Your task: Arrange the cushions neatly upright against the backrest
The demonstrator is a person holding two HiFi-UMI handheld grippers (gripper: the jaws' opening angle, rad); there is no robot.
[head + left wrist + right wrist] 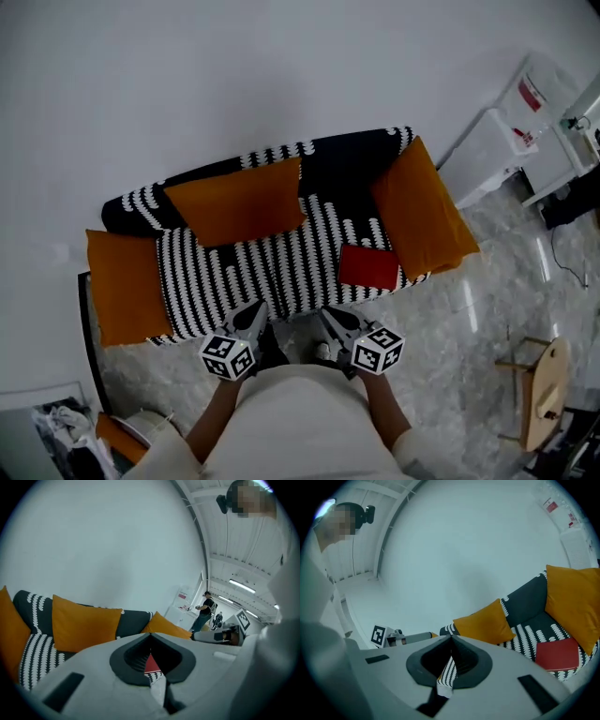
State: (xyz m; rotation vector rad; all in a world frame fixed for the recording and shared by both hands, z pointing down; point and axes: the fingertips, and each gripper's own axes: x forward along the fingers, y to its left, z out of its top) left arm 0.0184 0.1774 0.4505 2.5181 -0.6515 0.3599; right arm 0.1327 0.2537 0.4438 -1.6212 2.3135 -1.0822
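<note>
A black-and-white patterned sofa (pixel 272 272) stands against the white wall. One orange cushion (pixel 239 202) leans on the backrest left of centre. A second orange cushion (pixel 122 286) lies over the left armrest, and a third (pixel 422 211) over the right armrest. A small red cushion (pixel 367 266) lies flat on the seat at the right. My left gripper (pixel 254 316) and right gripper (pixel 334 319) hover side by side at the sofa's front edge, both shut and holding nothing. In the left gripper view the middle cushion (pixel 82 623) is ahead; in the right gripper view the red cushion (pixel 558 654) shows.
A white cabinet (pixel 487 155) stands right of the sofa. A wooden stool (pixel 544 389) is on the marble floor at the right. A person (pixel 205 611) stands far off beyond the sofa's right end. Another orange item (pixel 117 436) lies at the lower left.
</note>
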